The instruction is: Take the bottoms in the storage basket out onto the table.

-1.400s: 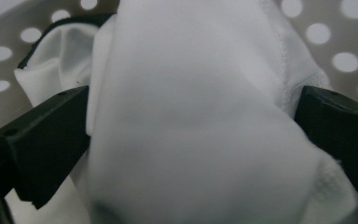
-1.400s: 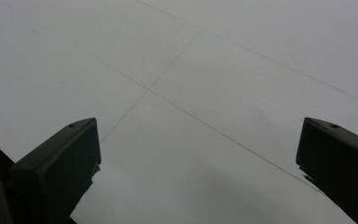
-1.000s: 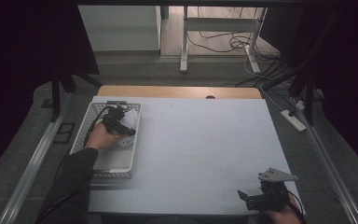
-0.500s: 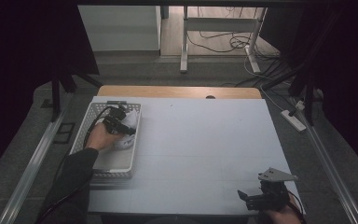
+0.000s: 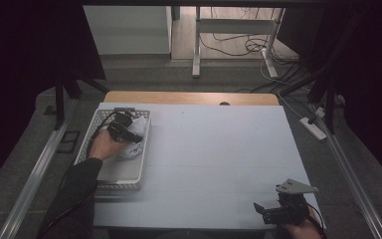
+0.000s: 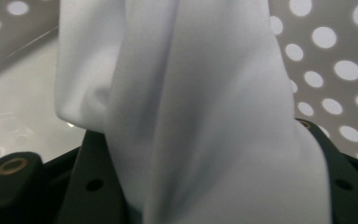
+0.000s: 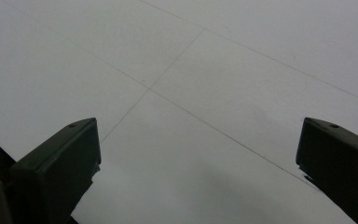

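Left gripper (image 5: 129, 134) pinching the white cloth (image 5: 135, 130) inside the perforated basket (image 5: 121, 172).

Its jaws have just been closing and now clamp a fold of cloth (image 6: 200, 116). A straight lift should clear the basket walls without snagging. At far right, the right gripper (image 5: 264, 213) hangs with jaws wide apart over bare table (image 7: 205, 70). No readable writing anywhere.

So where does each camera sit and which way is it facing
High view: above the table's near edge, looking forward and down; both forearms and hands show.
Left gripper view: on the left gripper, inside the perforated basket; its fingers pinch white cloth.
Right gripper view: on the right gripper, open, facing bare tabletop.
Shared: the cloth, in the high and left gripper views.
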`<state>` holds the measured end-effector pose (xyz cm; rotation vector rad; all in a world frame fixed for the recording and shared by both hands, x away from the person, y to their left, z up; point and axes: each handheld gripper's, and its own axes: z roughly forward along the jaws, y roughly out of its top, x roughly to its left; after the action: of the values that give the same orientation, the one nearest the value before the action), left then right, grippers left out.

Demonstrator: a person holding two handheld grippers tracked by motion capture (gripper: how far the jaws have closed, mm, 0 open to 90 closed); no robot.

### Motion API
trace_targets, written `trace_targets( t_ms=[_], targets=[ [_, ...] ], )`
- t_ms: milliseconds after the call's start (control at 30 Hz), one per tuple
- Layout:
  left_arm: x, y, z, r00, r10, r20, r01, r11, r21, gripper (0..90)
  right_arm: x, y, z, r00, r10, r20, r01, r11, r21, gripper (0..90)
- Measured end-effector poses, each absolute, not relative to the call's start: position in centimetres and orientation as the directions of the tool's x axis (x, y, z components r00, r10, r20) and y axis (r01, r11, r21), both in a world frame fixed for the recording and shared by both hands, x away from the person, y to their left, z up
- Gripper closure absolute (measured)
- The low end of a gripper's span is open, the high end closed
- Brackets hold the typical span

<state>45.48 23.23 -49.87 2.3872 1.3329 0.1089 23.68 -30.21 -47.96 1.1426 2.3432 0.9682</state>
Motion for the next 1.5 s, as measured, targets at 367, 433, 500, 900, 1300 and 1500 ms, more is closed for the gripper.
trace_targets(
  t_ms=[367,433,500,900,1300,1500],
  targets=[
    [44.7,24.6,-47.5,0.532,0.837,-0.127,0.785,-0.431,0.444,54.2,23.7,-30.2,-48.0,-0.610,0.793,-0.020,0.547,0.439,0.713,0.2],
    [44.5,24.8,-47.1,0.532,0.837,-0.127,0.781,-0.428,0.454,54.1,23.7,-30.2,-48.0,-0.610,0.792,-0.021,0.547,0.440,0.712,0.2],
    [44.3,25.0,-46.8,0.535,0.837,-0.119,0.775,-0.429,0.464,54.0,23.7,-30.2,-48.0,-0.610,0.792,-0.021,0.547,0.440,0.712,0.2],
    [43.2,25.5,-44.4,0.547,0.829,-0.119,0.745,-0.417,0.520,53.6,23.7,-30.1,-48.0,-0.610,0.792,-0.022,0.548,0.441,0.711,0.2],
    [42.4,24.9,-42.3,0.568,0.817,-0.097,0.708,-0.425,0.563,53.3,23.7,-30.1,-48.0,-0.610,0.792,-0.024,0.547,0.443,0.711,0.2],
    [42.3,24.1,-41.6,0.584,0.807,-0.086,0.690,-0.438,0.576,53.2,23.7,-30.1,-48.0,-0.610,0.792,-0.024,0.547,0.443,0.711,0.2]
  ],
)
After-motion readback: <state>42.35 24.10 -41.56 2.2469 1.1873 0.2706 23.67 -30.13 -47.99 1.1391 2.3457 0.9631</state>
